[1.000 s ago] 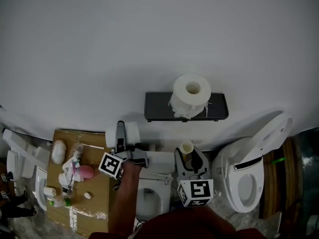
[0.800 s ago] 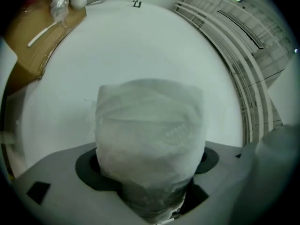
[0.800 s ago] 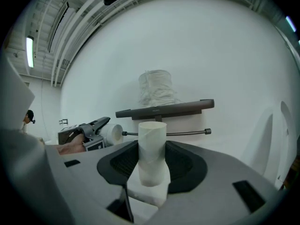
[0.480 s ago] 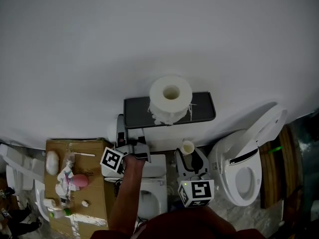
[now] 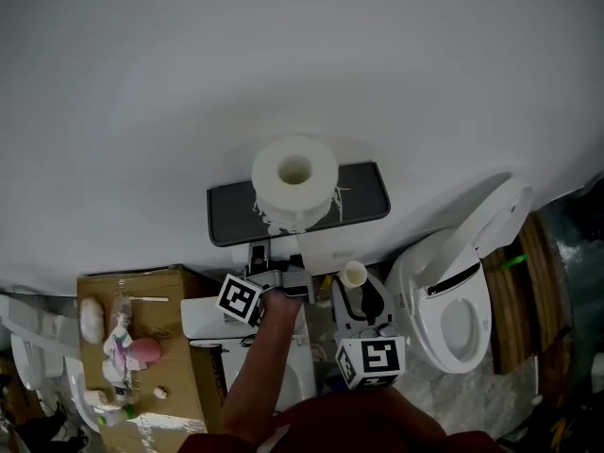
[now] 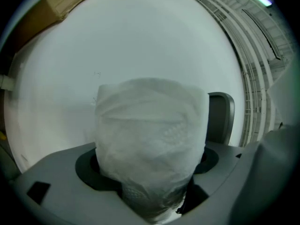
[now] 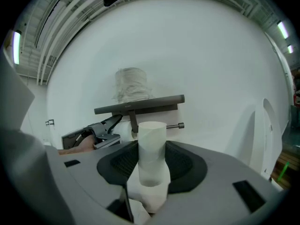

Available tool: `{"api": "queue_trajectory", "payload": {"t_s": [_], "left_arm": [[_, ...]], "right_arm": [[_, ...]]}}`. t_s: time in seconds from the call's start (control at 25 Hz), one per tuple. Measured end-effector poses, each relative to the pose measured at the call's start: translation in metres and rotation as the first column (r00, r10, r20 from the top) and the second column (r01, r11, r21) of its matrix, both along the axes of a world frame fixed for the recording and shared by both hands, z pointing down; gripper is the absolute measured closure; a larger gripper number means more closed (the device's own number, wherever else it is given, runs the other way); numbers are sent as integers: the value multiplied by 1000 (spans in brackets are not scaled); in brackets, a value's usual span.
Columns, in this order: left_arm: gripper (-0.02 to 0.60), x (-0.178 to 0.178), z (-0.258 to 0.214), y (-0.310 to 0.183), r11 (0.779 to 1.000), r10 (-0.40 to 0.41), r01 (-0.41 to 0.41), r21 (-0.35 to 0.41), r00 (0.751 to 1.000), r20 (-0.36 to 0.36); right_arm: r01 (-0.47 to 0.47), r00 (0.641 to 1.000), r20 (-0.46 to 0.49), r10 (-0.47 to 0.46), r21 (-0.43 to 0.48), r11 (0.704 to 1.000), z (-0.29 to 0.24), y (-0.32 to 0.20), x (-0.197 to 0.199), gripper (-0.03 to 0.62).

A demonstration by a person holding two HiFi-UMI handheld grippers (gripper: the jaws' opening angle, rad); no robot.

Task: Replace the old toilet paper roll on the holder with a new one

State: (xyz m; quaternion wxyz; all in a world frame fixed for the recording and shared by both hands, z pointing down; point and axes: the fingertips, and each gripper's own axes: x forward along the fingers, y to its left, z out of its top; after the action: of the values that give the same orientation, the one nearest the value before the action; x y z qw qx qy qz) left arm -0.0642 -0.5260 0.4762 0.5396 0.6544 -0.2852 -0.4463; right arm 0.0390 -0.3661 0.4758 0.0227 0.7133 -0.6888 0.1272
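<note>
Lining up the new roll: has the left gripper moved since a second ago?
Yes. The left gripper moved right, from beyond the holder shelf's left end to beneath it.

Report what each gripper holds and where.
Left gripper: full toilet paper roll, jaws across its lower part. Right gripper: empty cardboard tube, jaws on its lower end.

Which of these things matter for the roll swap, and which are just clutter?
In the job: new roll, held by the left gripper; empty cardboard tube, held by the right gripper; wall holder.

Lying about: spare roll standing on top of the holder; toilet; cardboard box of oddments.
</note>
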Motion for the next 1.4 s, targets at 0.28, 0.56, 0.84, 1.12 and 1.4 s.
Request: {"api": "queue_trajectory", "payload": {"t_s": [0.28,0.56,0.84,1.12,1.4], "left_arm": [[129,0,-3,1,999,12,-13,43,1000,21],[53,-5,2,23,997,66,-66,26,998,-12],[41,-24,16,68,997,75,-76,-18,996,-50],[43,-49,10,123,997,59,-62,-37,995,-86],[43,-62,-2,164,996,77,-80,-35,992,-98]], "right_arm": [[-15,1000,-5,15,2,1000,-2,5,-2,408],[-2,1000,-7,2,20,1000,-12,13,-13,408],[10,1000,-14,-10,49,999,-24,32,-25,408],[7,1000,-24,-5,77,997,-35,59,-37,408],[17,999,-33,-14,109,994,-48,73,-50,408]]}}
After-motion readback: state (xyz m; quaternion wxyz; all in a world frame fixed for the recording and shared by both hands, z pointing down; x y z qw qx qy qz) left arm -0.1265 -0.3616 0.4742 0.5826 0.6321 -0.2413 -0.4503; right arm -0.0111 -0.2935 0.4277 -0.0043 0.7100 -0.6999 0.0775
